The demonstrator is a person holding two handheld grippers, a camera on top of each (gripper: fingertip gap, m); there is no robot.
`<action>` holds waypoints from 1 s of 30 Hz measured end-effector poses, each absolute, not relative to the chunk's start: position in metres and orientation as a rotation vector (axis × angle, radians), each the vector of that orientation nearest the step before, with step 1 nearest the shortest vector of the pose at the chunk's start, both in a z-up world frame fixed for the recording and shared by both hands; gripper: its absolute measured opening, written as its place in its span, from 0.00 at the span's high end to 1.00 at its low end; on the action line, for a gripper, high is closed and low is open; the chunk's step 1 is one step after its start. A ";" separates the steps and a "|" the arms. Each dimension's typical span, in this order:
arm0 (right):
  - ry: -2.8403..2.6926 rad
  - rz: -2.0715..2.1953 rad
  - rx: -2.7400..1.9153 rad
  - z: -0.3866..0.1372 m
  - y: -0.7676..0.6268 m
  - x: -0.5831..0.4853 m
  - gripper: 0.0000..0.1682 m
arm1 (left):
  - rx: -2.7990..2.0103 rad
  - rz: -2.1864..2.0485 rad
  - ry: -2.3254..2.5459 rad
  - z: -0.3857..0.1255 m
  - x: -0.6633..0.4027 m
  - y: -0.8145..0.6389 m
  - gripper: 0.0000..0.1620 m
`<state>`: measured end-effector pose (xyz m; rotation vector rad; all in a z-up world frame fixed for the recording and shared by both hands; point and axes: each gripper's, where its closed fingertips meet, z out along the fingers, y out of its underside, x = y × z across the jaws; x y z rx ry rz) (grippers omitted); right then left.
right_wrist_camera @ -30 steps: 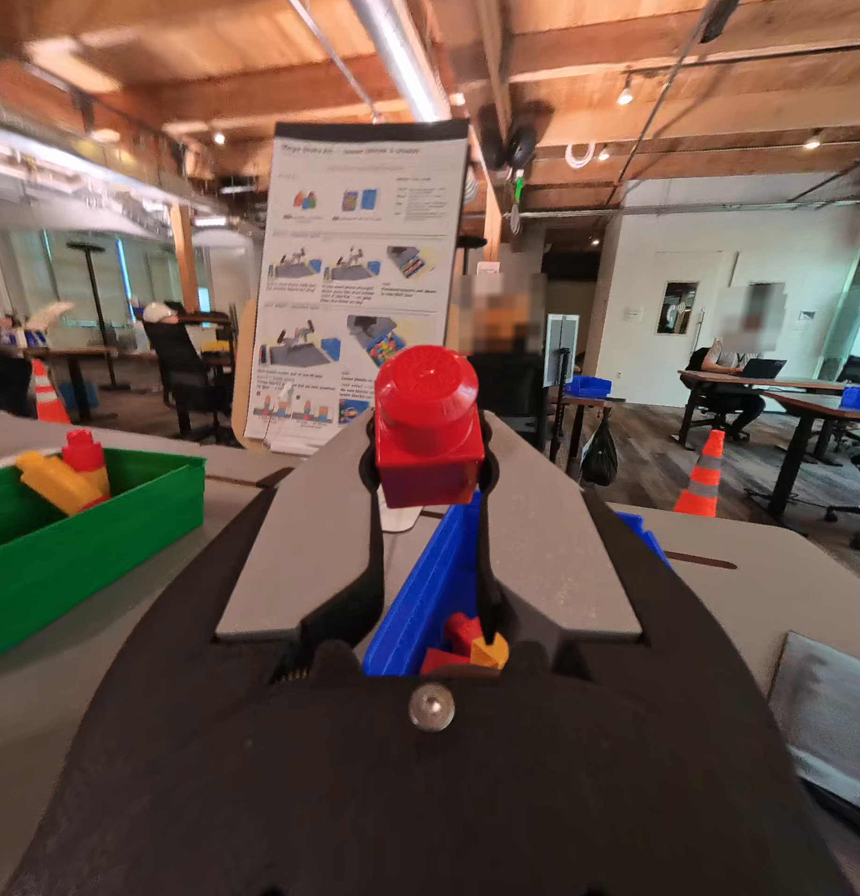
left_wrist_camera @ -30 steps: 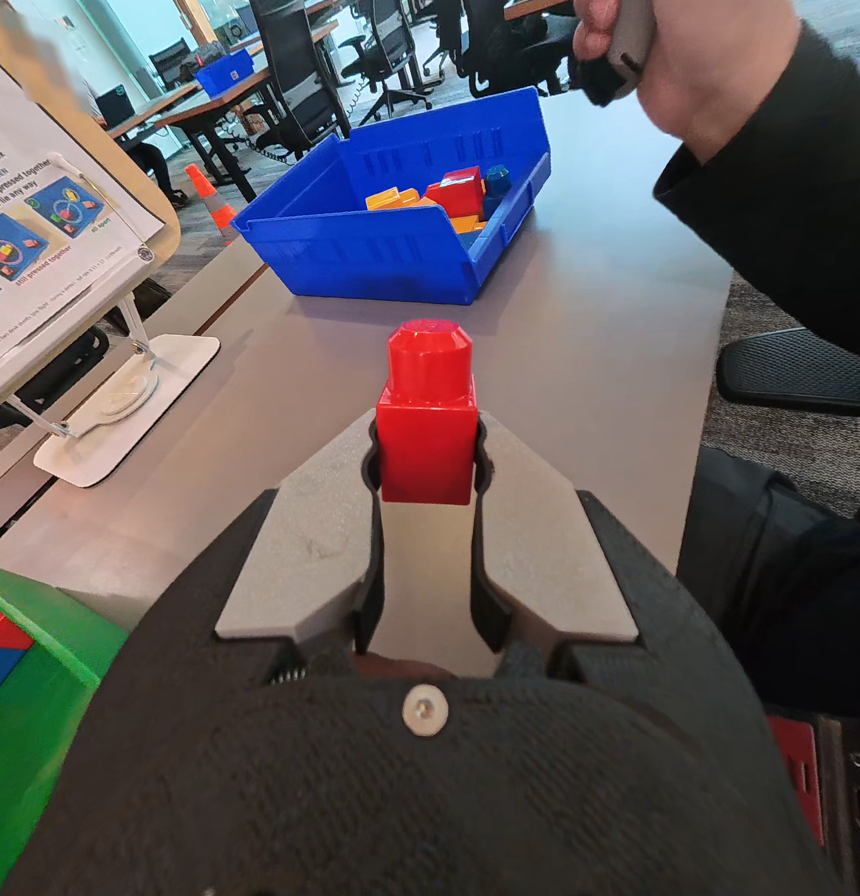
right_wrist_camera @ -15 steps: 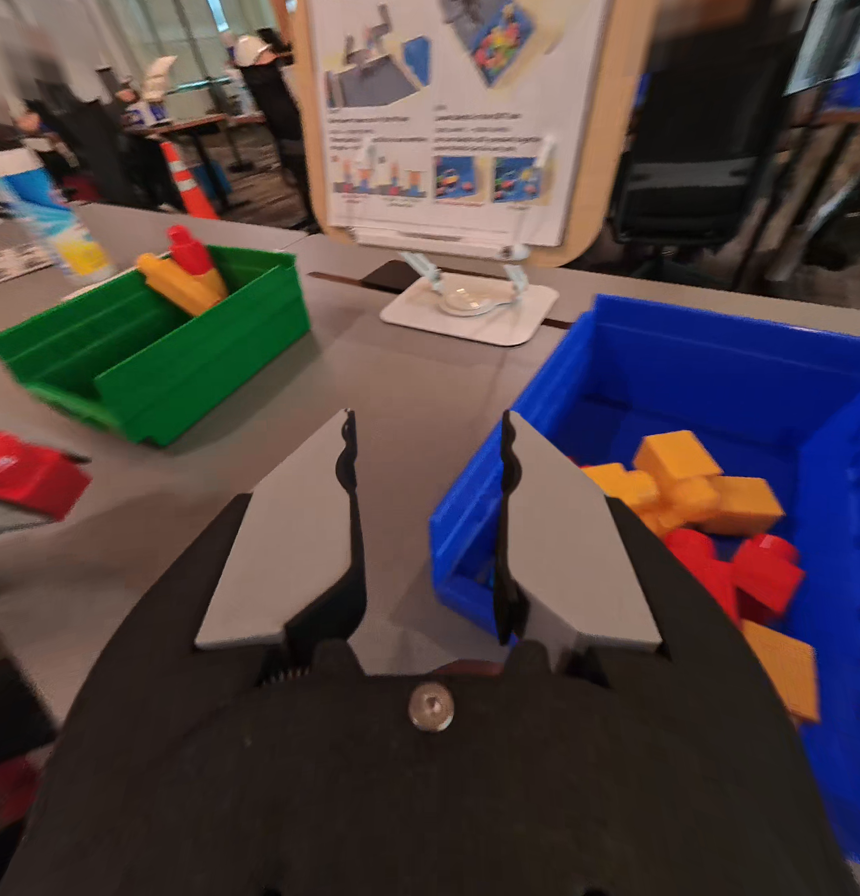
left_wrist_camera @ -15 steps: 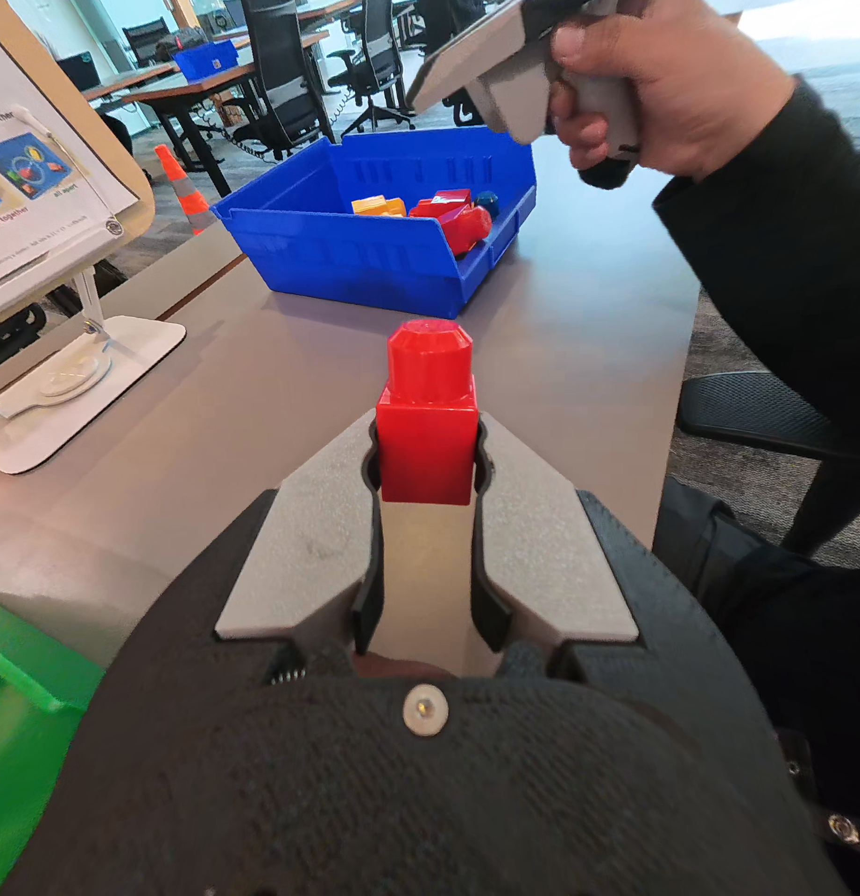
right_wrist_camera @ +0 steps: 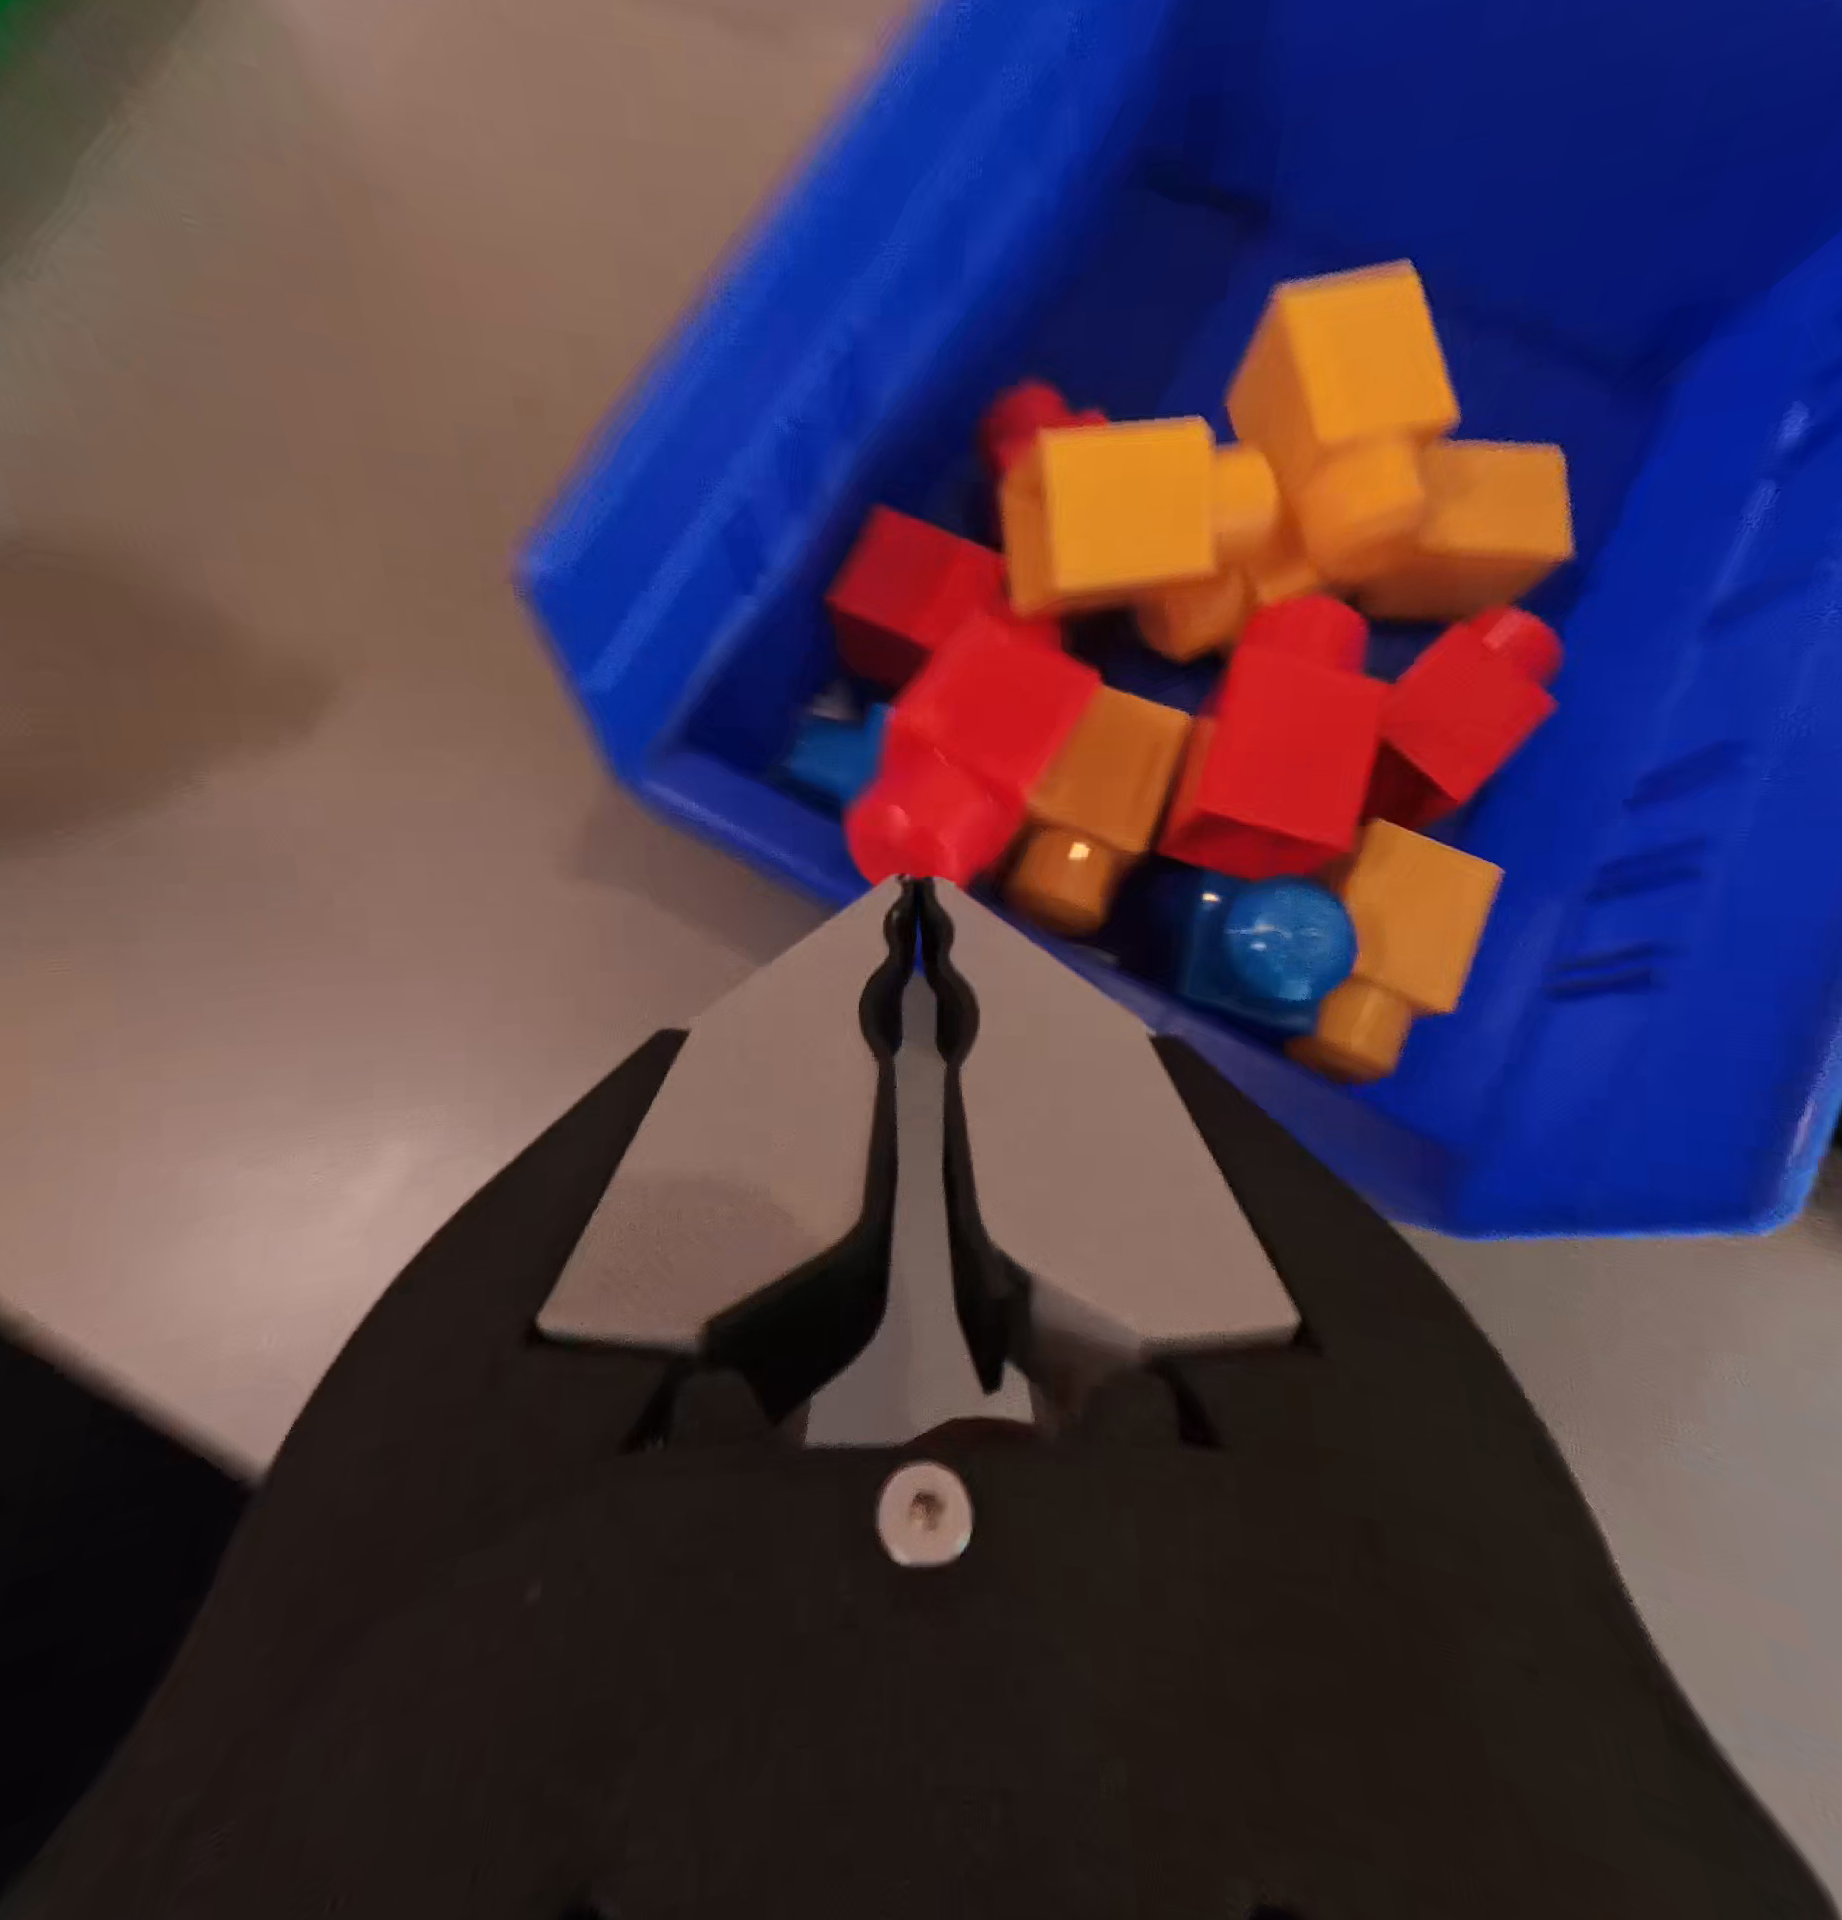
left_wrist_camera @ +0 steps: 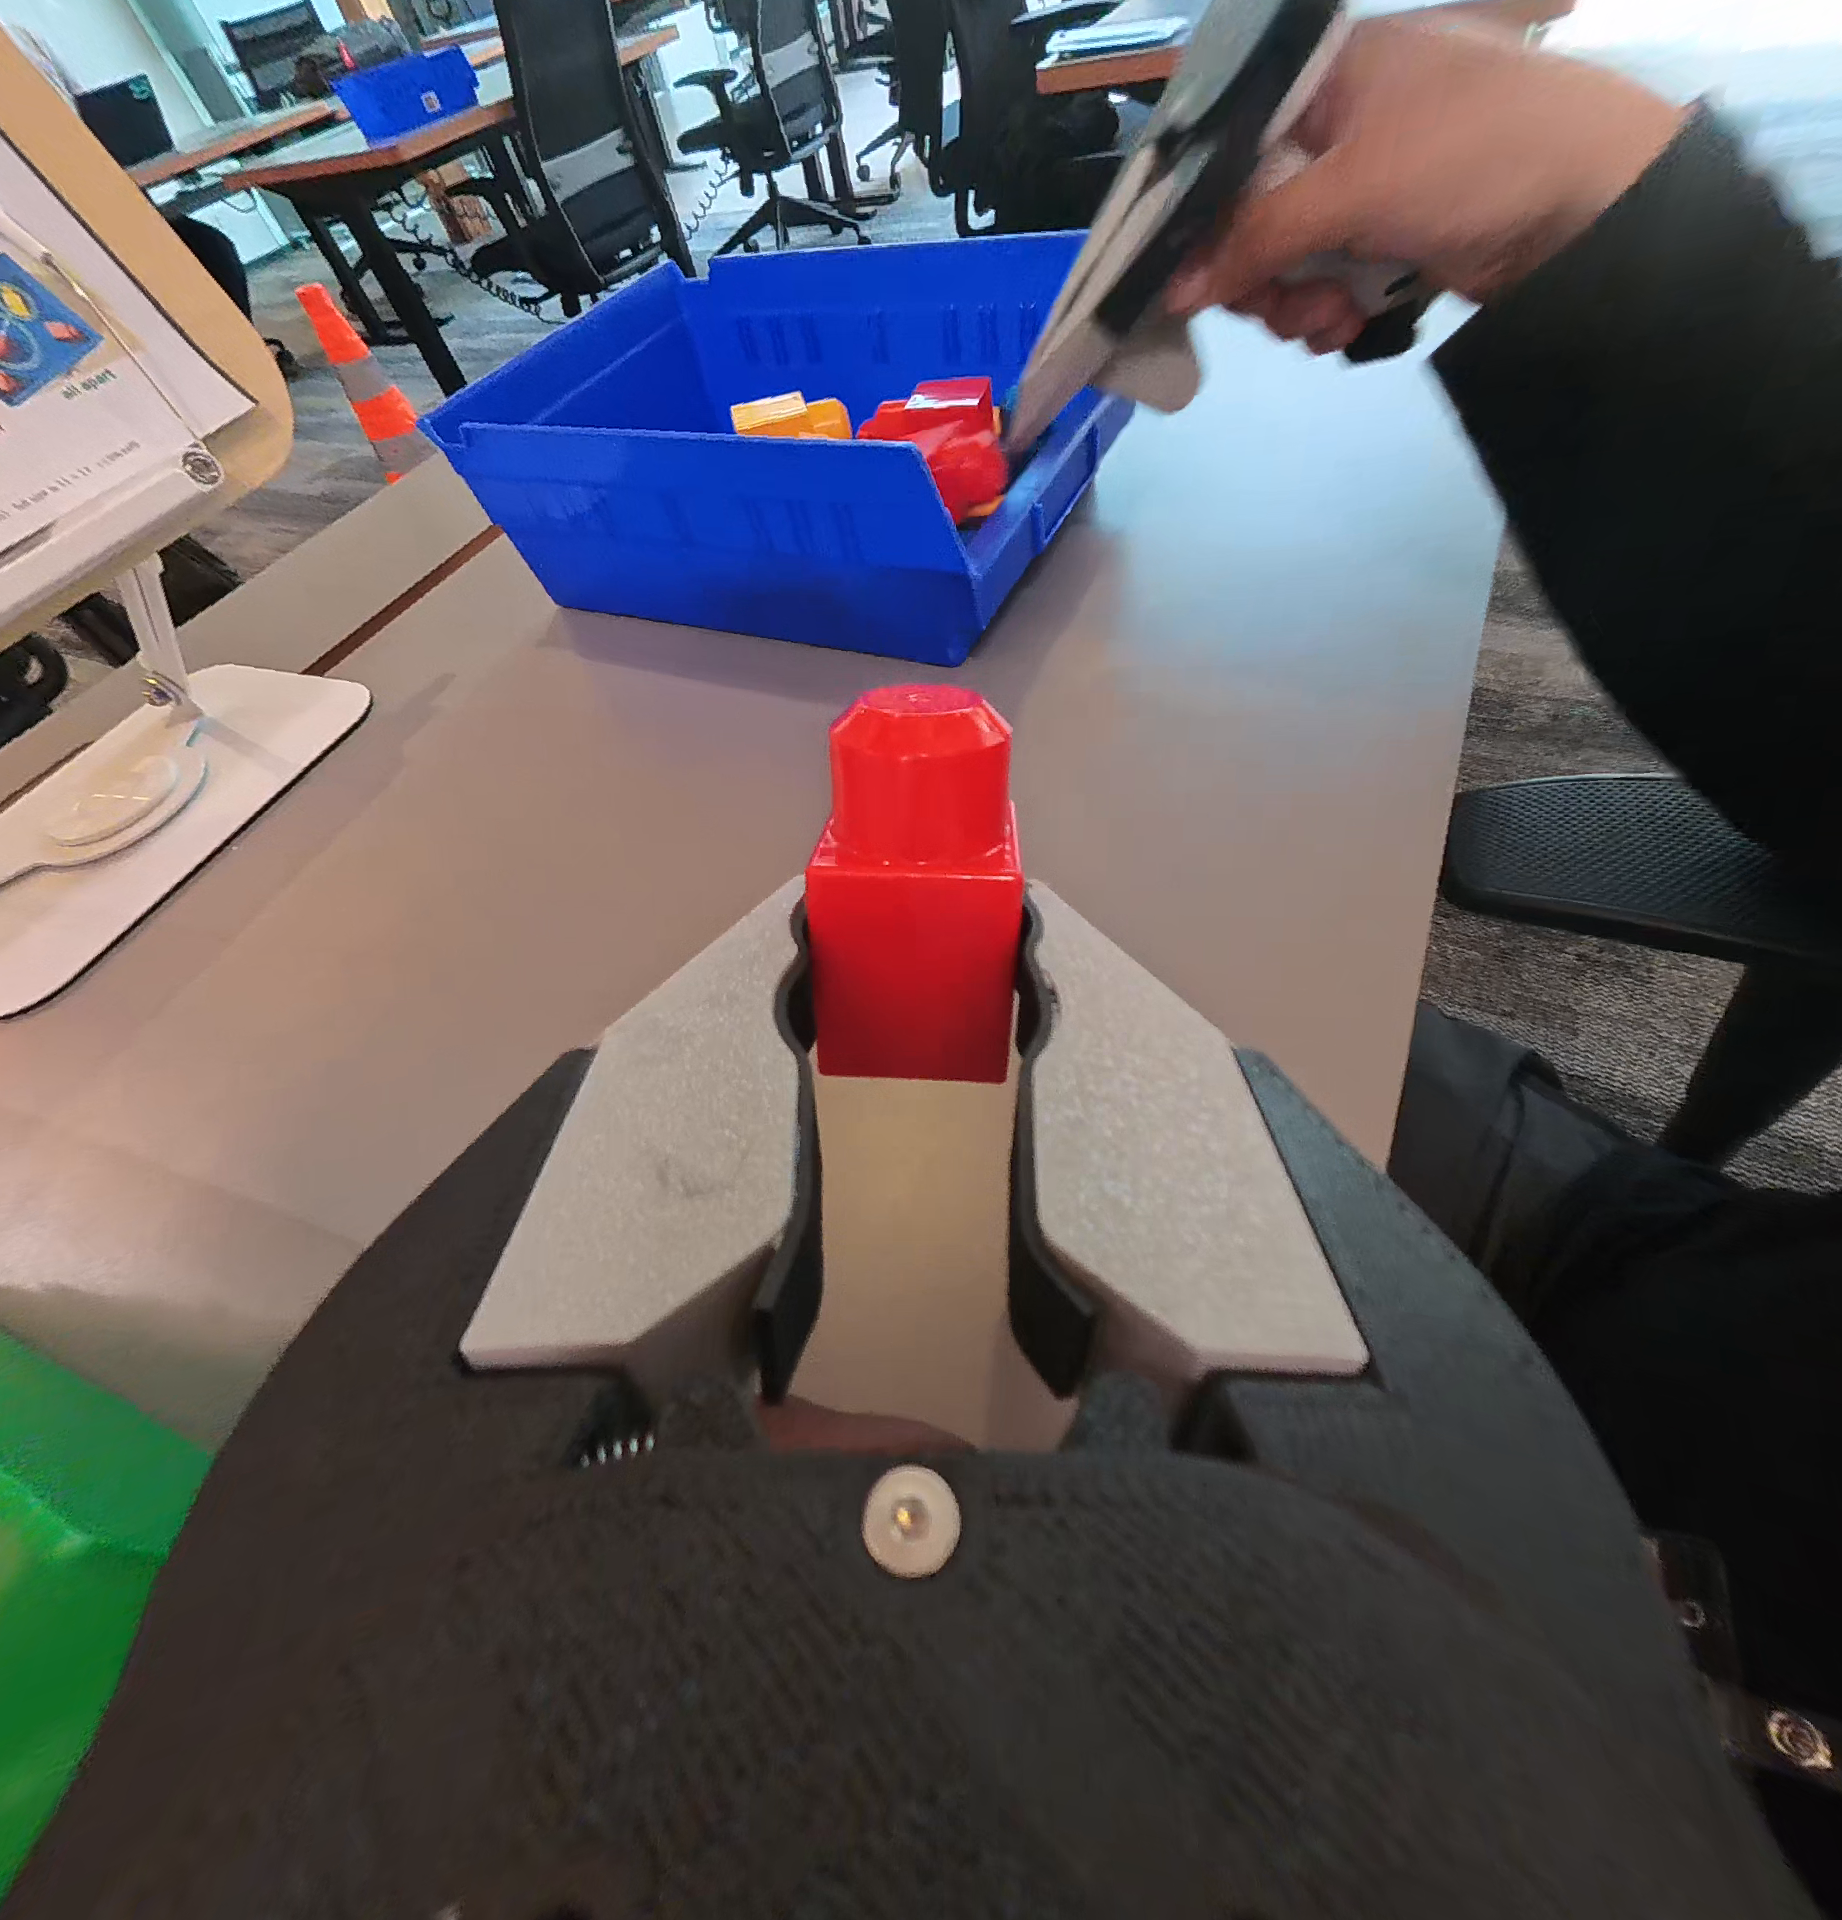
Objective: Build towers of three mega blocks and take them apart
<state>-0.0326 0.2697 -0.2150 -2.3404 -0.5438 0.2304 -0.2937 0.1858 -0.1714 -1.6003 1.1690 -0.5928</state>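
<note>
Left gripper (left_wrist_camera: 915, 971), frame centre, clamps a single-stud red plastic block (left_wrist_camera: 912, 904). Right gripper (right_wrist_camera: 915, 902) fully closed, empty, tips at the blue plastic bin (right_wrist_camera: 1675, 1039) of blocks.

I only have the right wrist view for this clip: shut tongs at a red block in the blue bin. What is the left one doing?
Observer: The left tongs are shut on a single red block, with its stud pointing away from the camera.
Reviewer: Is it over the bin too?
Observer: No, it is short of the blue bin, with the grey table beneath it.
Reviewer: Anything else beside it?
Observer: A white stand holding a printed sheet is on the table to its left.
</note>
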 end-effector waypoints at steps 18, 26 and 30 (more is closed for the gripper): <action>-1.214 0.953 -1.469 -0.095 0.171 -0.266 0.67 | -1.536 -0.899 1.173 -0.149 -0.286 0.157 0.79; -1.268 1.214 -1.384 -0.103 0.141 -0.334 0.84 | -1.481 -1.040 1.172 -0.135 -0.288 0.142 0.79; -1.156 1.108 -1.421 -0.096 0.164 -0.319 0.84 | -1.540 -0.940 1.091 -0.138 -0.296 0.163 0.76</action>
